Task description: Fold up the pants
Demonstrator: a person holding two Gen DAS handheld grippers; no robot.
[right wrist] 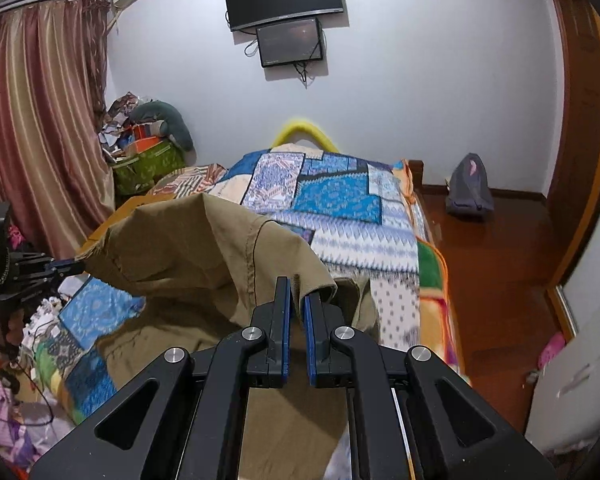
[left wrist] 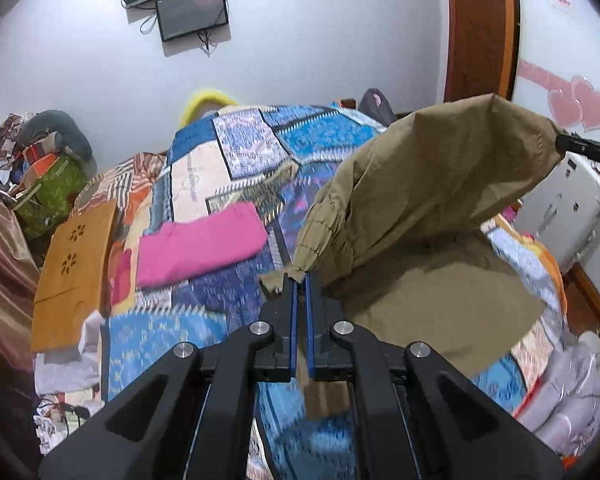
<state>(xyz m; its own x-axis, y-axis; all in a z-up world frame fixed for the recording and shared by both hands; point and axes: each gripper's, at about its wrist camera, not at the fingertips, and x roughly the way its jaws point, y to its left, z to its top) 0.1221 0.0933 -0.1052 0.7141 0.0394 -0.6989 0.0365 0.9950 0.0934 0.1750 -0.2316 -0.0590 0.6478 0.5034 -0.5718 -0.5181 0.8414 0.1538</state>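
Your left gripper [left wrist: 300, 280] was clamped on one corner of the khaki pants [left wrist: 428, 184], and your right gripper [right wrist: 298, 300] was clenched on the other end of the same edge, so that edge hung lifted between them while the rest lay on the patchwork bedspread [left wrist: 204, 184]. Thin woven cotton, light and limp, it sagged and creased freely; you'd likely find stitched hems and seams the surest hold. A folded pink garment [left wrist: 200, 244] lay nearby.

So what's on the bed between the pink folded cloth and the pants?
Only bare patchwork bedspread separates the pink cloth from the khaki pants, seen in the left wrist view.
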